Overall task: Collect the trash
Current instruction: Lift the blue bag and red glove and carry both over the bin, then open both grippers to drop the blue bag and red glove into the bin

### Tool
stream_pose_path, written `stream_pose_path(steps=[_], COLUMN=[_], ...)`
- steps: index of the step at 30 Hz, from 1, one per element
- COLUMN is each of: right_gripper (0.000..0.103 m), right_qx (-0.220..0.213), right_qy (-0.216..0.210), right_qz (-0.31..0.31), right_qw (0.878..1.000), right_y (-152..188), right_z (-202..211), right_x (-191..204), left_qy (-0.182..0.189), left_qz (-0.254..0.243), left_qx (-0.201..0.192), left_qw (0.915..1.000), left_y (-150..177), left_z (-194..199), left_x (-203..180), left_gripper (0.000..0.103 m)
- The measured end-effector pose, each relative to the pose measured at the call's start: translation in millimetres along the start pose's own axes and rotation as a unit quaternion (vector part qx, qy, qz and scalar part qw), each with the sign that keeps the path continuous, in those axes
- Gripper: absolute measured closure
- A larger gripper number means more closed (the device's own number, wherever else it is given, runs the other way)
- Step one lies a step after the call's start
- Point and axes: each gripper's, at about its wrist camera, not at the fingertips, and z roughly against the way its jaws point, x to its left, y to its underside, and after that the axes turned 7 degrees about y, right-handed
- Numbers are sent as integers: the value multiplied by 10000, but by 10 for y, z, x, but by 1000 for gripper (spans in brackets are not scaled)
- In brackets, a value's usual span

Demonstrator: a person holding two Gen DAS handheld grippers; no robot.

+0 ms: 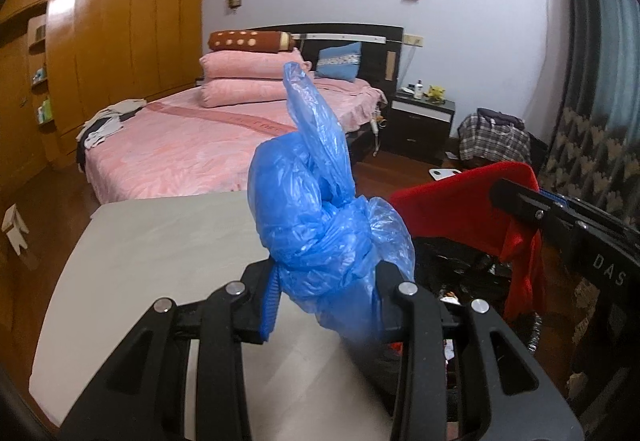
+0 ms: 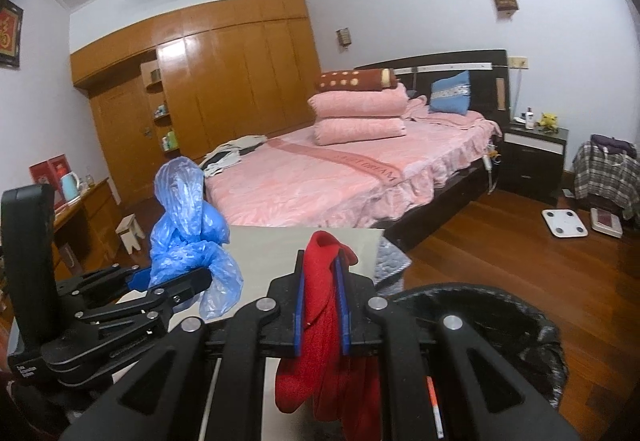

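My left gripper is shut on a crumpled blue plastic bag, held above a grey table. It also shows at the left of the right wrist view, with the blue bag sticking up from it. My right gripper is shut on a red cloth that hangs down between its fingers. The red cloth and the right gripper's body show at the right of the left wrist view. A bin with a black liner stands just right of the table, with trash inside.
A bed with a pink cover lies beyond the table. A dark nightstand, a white scale on the wood floor and a plaid pile are at the right. A wooden wardrobe and a small stool are at the left.
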Motion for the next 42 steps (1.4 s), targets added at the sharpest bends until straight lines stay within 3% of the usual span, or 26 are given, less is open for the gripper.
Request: stream_pose_path(steps=[20, 33, 37, 42], right_gripper=[90, 89, 72, 34], right_qx=[319, 655, 834, 768], right_qy=[1007, 1132, 1289, 1463], right_qz=[-409, -462, -517, -531], right_qw=[9936, 9903, 9868, 9848], right_y=[277, 393, 412, 412], right_z=[91, -216, -314, -280], right_x=[-929, -1215, -1255, -1289], left_qy=[846, 1086, 1242, 1091], left_qz=[-642, -755, -764, -695], left_qx=[384, 587, 709, 712], left_qw=[9936, 9895, 9868, 9890], left_y=[198, 222, 246, 259], left_z=[-792, -1306, -1403, -1363], left_x=[-687, -861, -828, -704], left_gripper=[69, 66, 34, 24])
